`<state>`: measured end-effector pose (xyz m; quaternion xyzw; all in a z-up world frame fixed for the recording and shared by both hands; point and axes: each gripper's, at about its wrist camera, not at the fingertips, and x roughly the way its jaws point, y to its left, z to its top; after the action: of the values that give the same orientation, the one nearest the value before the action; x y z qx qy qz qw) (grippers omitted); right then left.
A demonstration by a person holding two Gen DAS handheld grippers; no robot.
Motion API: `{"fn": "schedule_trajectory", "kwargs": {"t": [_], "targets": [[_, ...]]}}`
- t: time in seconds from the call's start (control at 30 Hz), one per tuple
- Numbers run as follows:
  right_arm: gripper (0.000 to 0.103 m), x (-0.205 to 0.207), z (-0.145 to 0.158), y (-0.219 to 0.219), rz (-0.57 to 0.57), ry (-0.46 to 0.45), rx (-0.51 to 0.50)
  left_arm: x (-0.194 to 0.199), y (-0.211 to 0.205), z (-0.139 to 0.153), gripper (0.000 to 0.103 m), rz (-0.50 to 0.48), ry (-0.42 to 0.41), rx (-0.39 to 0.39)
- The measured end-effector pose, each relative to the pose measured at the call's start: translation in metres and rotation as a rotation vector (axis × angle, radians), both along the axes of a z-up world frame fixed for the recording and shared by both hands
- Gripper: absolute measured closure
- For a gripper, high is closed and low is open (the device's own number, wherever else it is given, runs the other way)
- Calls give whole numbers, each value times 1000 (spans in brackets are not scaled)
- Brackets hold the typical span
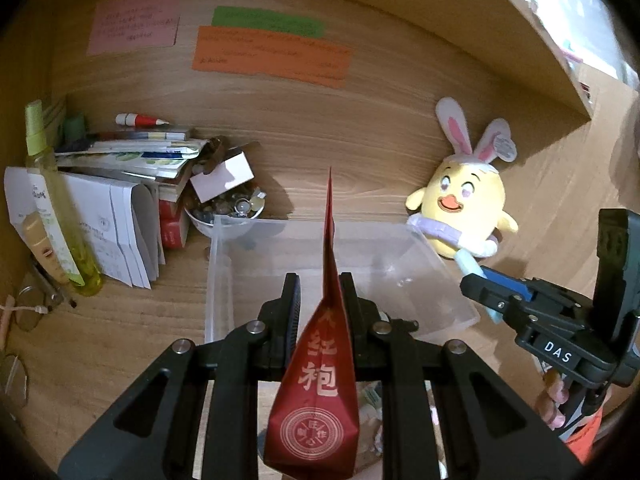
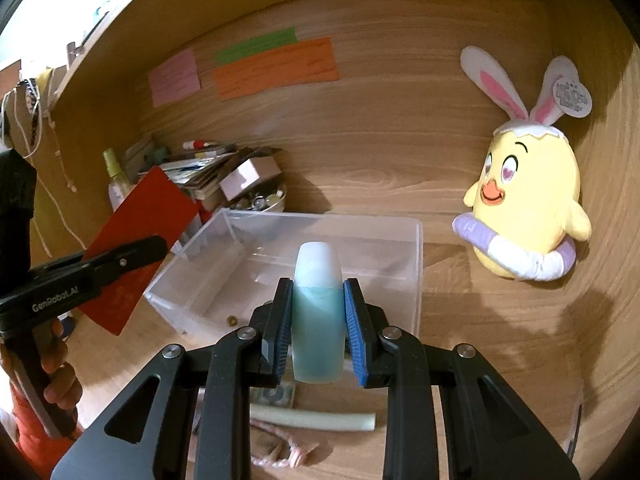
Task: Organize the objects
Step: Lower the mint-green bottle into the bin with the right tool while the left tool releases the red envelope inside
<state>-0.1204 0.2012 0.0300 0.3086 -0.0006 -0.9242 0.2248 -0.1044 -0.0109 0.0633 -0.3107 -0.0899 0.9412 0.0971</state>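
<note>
Wooden worktop [image 1: 360, 152], clear bin [image 2: 416, 264] ahead. My left hand-held gripper [image 1: 320, 300] pinches a red packet [image 1: 320, 380], right hand-held gripper [image 2: 318, 320] clamps a blue bottle [image 2: 318, 312]. Carrying step; next I lower both over the bin, release.

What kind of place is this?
Probably a study desk at home: sticky notes on the wooden back wall, a pile of books and papers, and a plush chick beside a clear box.

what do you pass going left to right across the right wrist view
left gripper with the red packet → clear bin → blue bottle in the right gripper → yellow chick plush
</note>
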Motion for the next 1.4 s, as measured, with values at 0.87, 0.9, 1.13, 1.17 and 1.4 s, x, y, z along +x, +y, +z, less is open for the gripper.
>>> {"fn": "schedule_trajectory", "kwargs": {"t": [0.87, 0.9, 1.13, 1.17, 1.4], "targets": [[80, -53, -25, -10, -43, -87, 107, -77, 0, -24, 85, 41, -96, -65], [80, -55, -28, -10, -44, -94, 113, -80, 0, -26, 85, 40, -103, -68], [80, -64, -42, -17, -44, -132, 164, -91, 3, -42, 85, 32, -142, -84], [80, -65, -43, -18, -42, -135, 167, -92, 4, -44, 85, 32, -145, -87], [80, -70, -50, -22, -30, -161, 185, -94, 4, -48, 85, 31, -155, -93]]}}
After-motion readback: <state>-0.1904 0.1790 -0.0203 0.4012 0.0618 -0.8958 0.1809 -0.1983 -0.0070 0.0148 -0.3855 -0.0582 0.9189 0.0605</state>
